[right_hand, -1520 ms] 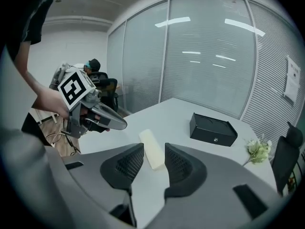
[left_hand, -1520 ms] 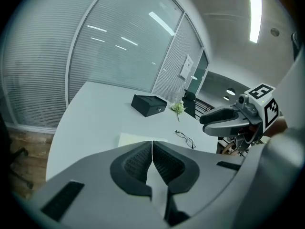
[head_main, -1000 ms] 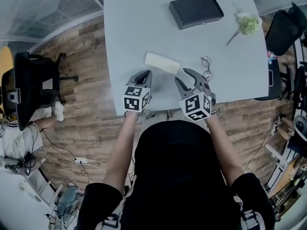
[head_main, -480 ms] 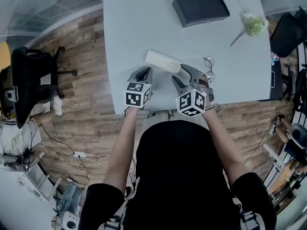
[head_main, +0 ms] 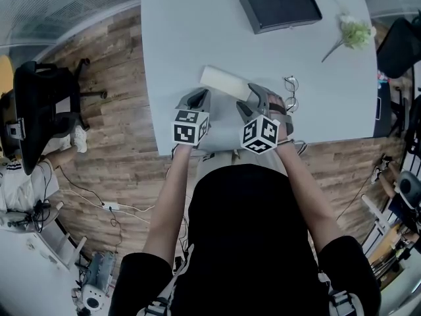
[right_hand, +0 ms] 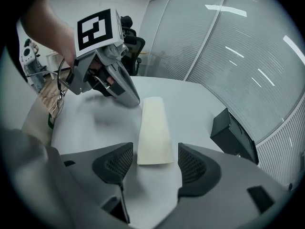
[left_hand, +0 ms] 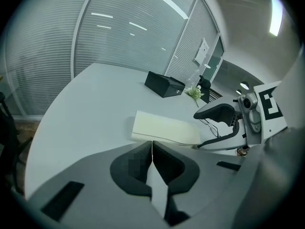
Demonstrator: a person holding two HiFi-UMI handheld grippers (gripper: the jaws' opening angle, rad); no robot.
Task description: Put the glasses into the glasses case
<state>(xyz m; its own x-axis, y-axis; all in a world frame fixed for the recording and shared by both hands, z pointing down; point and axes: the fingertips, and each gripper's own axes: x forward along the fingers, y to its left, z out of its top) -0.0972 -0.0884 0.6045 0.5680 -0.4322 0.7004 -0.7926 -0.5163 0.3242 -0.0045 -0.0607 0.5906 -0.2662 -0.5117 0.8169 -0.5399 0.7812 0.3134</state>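
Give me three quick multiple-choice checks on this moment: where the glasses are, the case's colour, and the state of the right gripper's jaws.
1. Where are the glasses?
A) on the black box
B) on the table beside the right gripper
C) beside the flower sprig

2. What colour is the glasses case?
A) cream
B) red
C) blue

3. The right gripper's jaws are:
A) shut on the glasses case
B) shut, empty
C) apart, gripping nothing

Key:
1 B: the head view shows them lying on the table by that gripper.
2 A: it looks pale cream in every view.
3 C: the jaws have just been opening, and the glasses case's near end shows in the gap, untouched.
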